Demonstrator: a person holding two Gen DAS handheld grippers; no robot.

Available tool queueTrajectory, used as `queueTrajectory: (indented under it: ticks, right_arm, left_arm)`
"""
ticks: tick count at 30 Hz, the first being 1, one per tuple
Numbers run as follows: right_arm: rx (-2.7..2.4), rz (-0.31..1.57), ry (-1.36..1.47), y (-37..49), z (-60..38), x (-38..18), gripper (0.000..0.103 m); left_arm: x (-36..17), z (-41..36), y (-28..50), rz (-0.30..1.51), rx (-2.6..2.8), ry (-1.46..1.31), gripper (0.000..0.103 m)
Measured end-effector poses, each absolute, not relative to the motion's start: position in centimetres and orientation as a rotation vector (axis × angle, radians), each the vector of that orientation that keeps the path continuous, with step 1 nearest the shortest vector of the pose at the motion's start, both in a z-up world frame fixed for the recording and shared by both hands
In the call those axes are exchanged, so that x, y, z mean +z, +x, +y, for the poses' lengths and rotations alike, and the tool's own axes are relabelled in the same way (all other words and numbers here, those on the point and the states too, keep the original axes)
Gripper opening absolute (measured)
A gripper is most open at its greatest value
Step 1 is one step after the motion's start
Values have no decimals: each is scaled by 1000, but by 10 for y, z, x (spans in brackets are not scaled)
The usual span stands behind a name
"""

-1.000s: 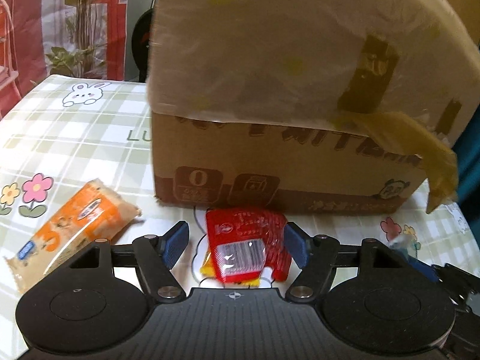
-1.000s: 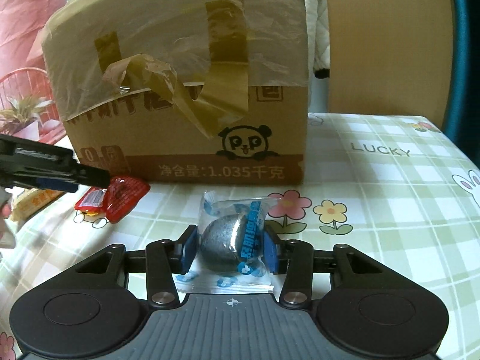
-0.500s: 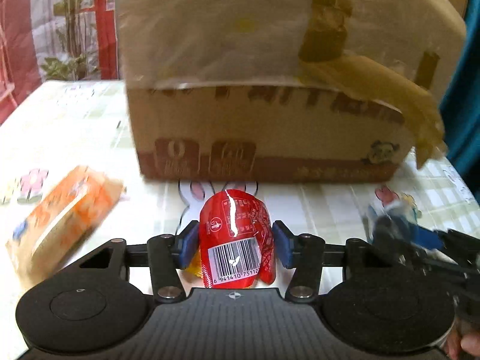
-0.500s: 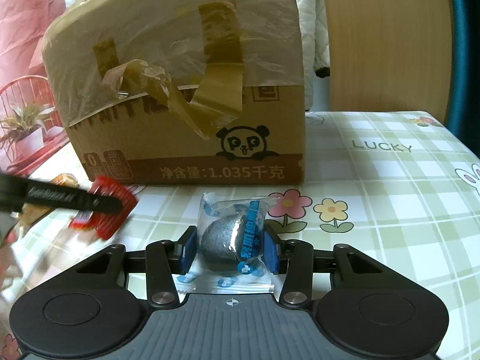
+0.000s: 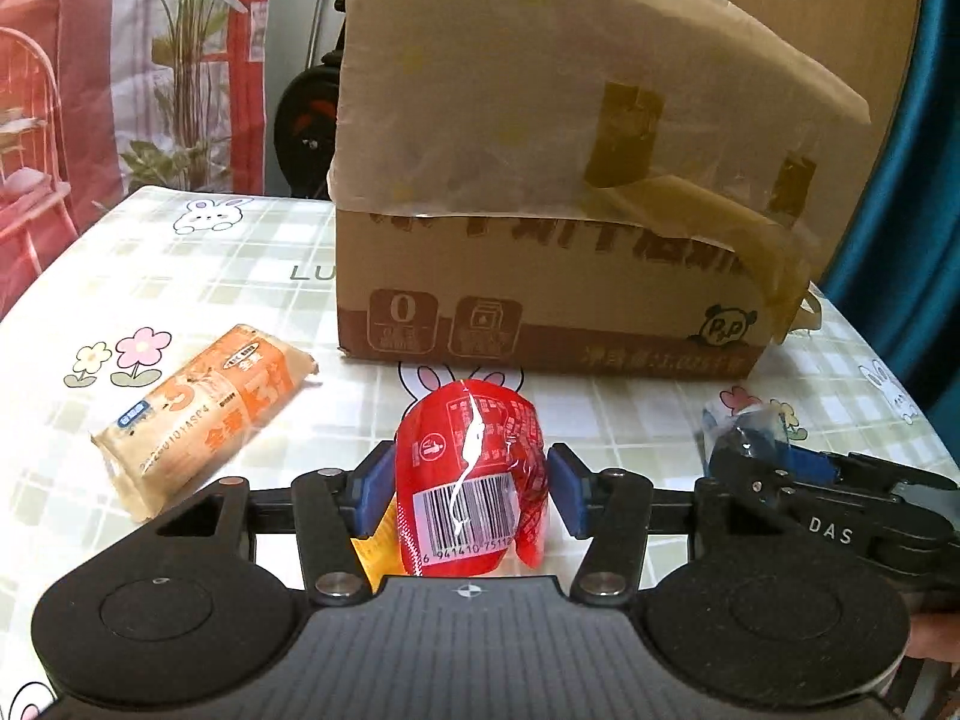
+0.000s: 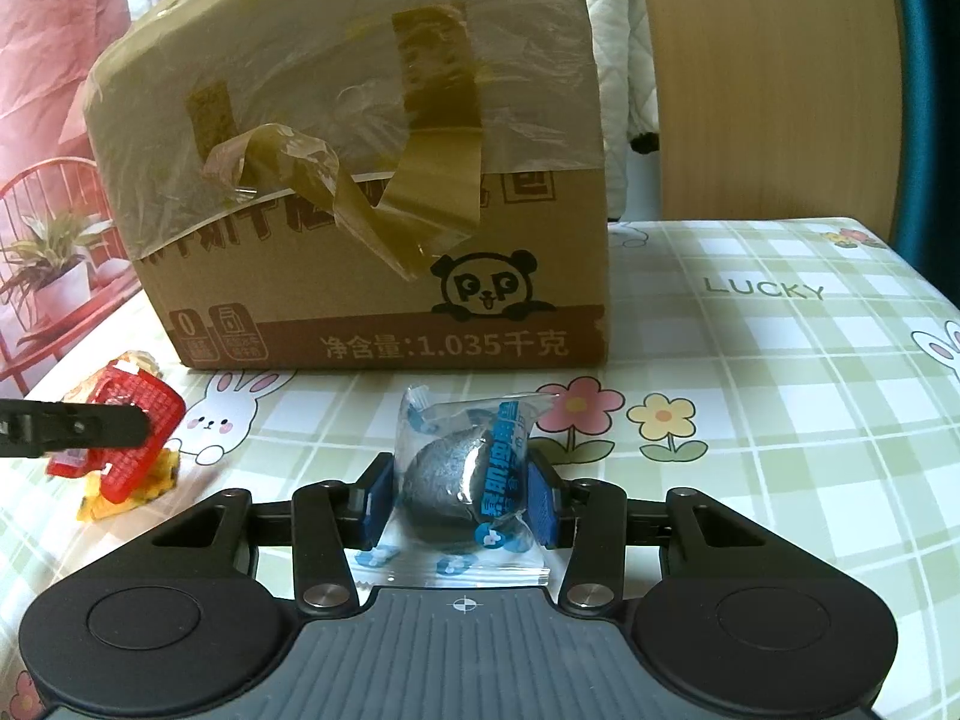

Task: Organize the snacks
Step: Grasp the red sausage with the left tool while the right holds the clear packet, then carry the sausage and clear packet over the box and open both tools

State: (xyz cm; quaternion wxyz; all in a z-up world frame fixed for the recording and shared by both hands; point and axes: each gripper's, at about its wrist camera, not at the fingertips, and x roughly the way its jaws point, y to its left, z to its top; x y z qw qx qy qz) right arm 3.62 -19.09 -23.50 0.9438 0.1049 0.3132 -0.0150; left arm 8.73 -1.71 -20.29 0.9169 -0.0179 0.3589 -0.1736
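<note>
red snack packet (image 5: 474, 474) gripped (bowed), box (image 5: 540, 276) behind

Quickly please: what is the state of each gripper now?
Left gripper: closed on the red snack packet.
Right gripper: closed on the clear blue-printed packet.

Home dining corner, bunny-print tablecloth (image 6: 780, 360), potted plant (image 6: 48, 264) (beside red chair)
</note>
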Motion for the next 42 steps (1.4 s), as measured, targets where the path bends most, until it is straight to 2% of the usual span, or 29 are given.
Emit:
queueTrajectory:
  ticks: [3,5,7,10,25,30,35,42]
  right_arm:
    - [-30,638,216,36,-191,-235,42]
    - [-31,638,218,36,-190,-235,42]
    - [-31,638,217,36,-190,-235,42]
    - [-31,638,218,36,-190,-235,42]
    - [-30,658,208,34,-186,-229,40]
    - [-12,611,182,13,-186,-213,40]
    - [-40,531,217,-2,-203,-182,40]
    - [-21,316,208,6,-215,-104,40]
  left_arm:
    - [-203,-15,82,743,-368,-37,54]
    - [-203,-12,78,733,-372,-36,43]
    - [-204,-11,77,734,-378,-30,27]
    - [-204,-5,75,730,-377,-44,21]
    - [-177,14,69,638,-350,-107,19]
    - [-163,8,68,584,-383,-95,19]
    - [-138,1,73,511,-420,-96,19]
    - [-82,-9,92,350,-458,-97,20]
